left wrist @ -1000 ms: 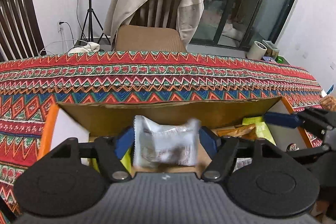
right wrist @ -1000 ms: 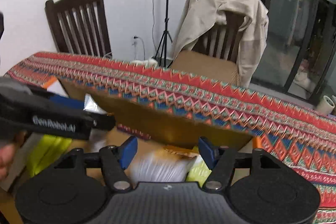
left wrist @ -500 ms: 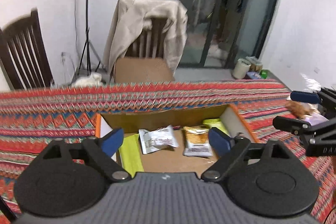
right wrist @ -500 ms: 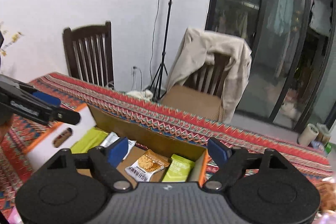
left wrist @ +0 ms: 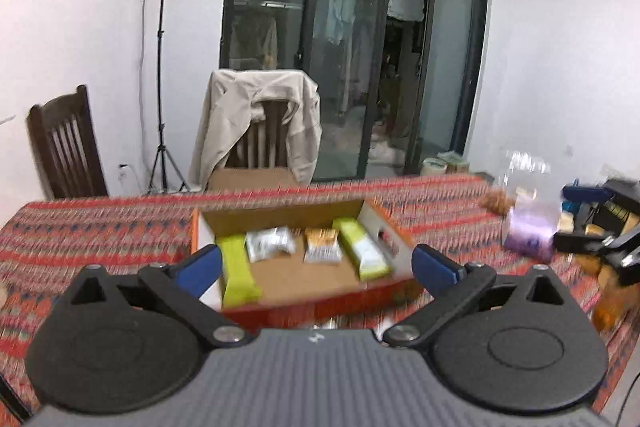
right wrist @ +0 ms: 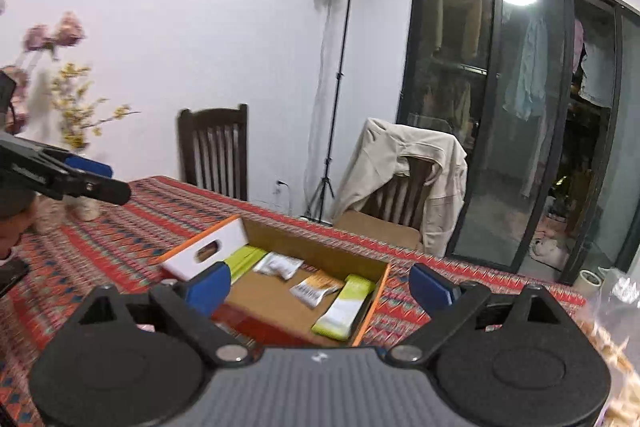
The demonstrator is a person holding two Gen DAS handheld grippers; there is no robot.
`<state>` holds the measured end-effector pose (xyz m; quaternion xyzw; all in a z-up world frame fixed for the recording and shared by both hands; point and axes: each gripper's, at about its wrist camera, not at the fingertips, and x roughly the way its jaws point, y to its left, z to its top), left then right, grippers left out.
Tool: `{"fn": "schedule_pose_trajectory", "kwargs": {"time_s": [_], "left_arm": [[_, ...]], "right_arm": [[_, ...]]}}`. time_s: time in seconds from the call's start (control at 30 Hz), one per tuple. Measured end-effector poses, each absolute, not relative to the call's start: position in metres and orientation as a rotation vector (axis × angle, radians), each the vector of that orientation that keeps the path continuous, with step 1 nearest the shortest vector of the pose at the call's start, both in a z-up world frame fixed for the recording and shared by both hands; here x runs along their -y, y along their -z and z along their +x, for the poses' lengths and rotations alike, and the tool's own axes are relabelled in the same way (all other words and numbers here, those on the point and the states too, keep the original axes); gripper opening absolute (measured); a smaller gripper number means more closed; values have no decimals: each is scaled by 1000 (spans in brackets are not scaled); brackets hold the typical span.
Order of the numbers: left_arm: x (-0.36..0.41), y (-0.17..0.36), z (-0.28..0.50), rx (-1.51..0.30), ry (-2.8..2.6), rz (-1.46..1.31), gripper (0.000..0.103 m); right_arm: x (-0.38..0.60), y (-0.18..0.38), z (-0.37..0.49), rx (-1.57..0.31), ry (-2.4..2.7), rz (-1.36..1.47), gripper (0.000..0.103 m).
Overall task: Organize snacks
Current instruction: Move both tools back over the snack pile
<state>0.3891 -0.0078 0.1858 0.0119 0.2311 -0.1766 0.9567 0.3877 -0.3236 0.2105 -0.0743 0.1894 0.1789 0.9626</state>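
Note:
An open orange cardboard box (left wrist: 208,227) (right wrist: 376,303) sits on the patterned tablecloth. Inside lie a green bar (left wrist: 238,267), a silver packet (left wrist: 269,245) (right wrist: 280,263), an orange cracker packet (left wrist: 322,246) (right wrist: 318,287) and another green bar (left wrist: 362,253) (right wrist: 346,303). My left gripper (left wrist: 316,265) is open and empty, raised above the box's near side. My right gripper (right wrist: 320,285) is open and empty, also raised over the box. The right gripper shows at the right edge of the left wrist view (left wrist: 592,223).
More snack bags, one purple (left wrist: 530,227), lie on the table to the right; a clear bag (right wrist: 608,327) is by my right gripper. A flower vase (right wrist: 84,203) stands at the left. Two chairs, one with a beige jacket (left wrist: 260,123), stand behind the table.
My left gripper let go of the silver packet into the box and opened. Both grippers rose and pulled back from the box, so the whole box now shows.

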Motion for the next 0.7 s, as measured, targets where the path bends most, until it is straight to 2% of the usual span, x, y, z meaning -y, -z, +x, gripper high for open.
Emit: {"fn": "schedule_pose_trajectory", "kwargs": {"time_s": [0.1, 0.27, 0.5, 0.57, 0.63, 0.7], "left_arm": [[5, -156, 356, -486, 346, 31, 103], [-6, -110, 301, -462, 290, -20, 103], [-12, -56, 271, -579, 254, -81, 103], [-9, -48, 272, -602, 243, -55, 103], [-5, -45, 273, -612, 243, -30, 103], [-1, -43, 276, -607, 248, -19, 103]], "right_arm": [[328, -193, 345, -368, -379, -142, 97], [323, -151, 274, -358, -386, -158, 103], [307, -76, 242, -446, -350, -94, 102], [305, -54, 241, -501, -371, -53, 99], [302, -40, 242, -542, -389, -26, 83], [297, -31, 244, -572, -398, -26, 75]]}}
